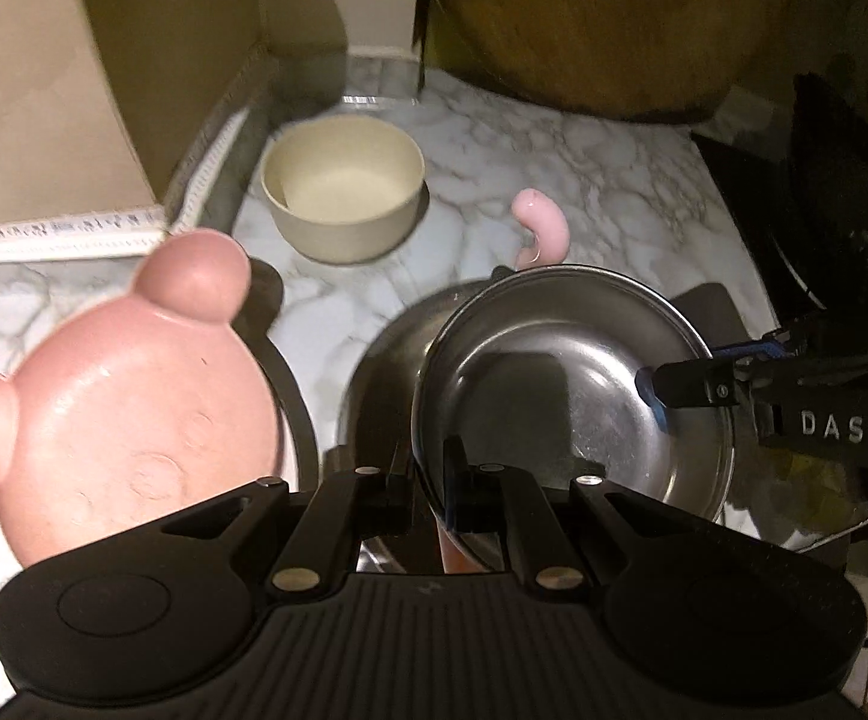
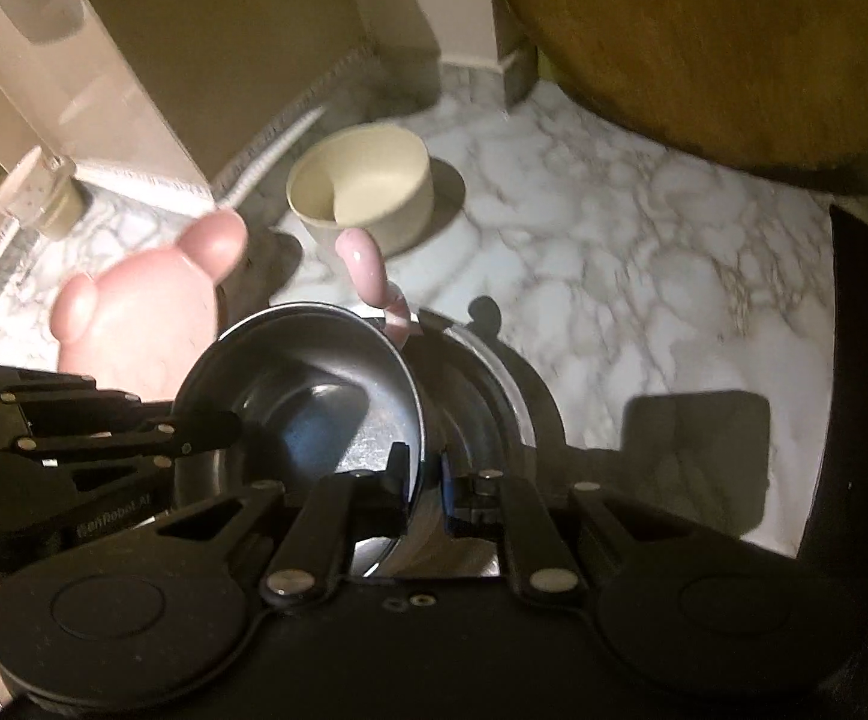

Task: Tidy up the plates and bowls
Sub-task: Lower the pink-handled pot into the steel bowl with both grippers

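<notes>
Left gripper: closed down on the near rim of the steel bowl; the rim is pinched between the two fingers, one inside, one outside.
Right gripper: likewise clamped on the rim of the same steel bowl, from the opposite side; seen in the left view coming in from the right.
Steel bowl: held tilted above the marble desk, carried by both grippers at once; a second, wider steel dish is seen just beneath and behind it.
Key relation: the lower dish lies directly under the held bowl, so a nesting move is judged to be straight down; neither gripper is nearer.
Pink bear-shaped plate: just left of the held bowl, resting on a dark-rimmed dish.
Cream bowl: standing farther back on the desk, well apart from the grippers.
Pink curved piece: poking up behind the steel bowl; what it belongs to cannot be told.
Hidden: the bowl's underside, and whether it touches the dish below.
Blur: edges are smeared in both views.
</notes>
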The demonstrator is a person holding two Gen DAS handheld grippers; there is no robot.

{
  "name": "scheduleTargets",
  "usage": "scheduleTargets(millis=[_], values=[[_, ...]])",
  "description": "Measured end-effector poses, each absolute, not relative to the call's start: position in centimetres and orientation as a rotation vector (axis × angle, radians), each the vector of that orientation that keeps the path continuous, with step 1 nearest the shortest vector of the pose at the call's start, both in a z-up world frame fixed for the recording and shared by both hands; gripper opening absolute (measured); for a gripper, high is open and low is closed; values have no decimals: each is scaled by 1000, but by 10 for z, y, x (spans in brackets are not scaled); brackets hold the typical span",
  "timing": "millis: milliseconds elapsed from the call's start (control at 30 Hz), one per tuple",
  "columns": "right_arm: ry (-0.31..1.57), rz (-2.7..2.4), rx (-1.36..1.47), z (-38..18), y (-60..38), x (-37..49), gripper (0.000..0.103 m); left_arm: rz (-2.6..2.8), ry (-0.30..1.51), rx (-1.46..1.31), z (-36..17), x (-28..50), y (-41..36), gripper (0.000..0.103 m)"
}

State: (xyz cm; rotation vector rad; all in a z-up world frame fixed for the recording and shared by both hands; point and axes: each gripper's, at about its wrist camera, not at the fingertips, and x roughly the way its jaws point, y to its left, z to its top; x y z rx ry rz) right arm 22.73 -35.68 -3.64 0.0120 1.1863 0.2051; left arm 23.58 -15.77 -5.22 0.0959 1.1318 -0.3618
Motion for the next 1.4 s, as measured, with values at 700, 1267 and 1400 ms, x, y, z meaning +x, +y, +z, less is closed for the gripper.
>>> scheduleTargets(millis=[700, 1267, 1400], values=[[1235, 204, 4, -66, -363, 234, 10, -354, 1168, 181, -84, 243, -176, 8], [1230, 217, 16, -60, -359, 231, 21, -375, 1155, 165, -89, 239, -170, 8], [1222, 218, -4, -58, -356, 231, 25, -388, 1151, 153, -86, 239, -168, 8]])
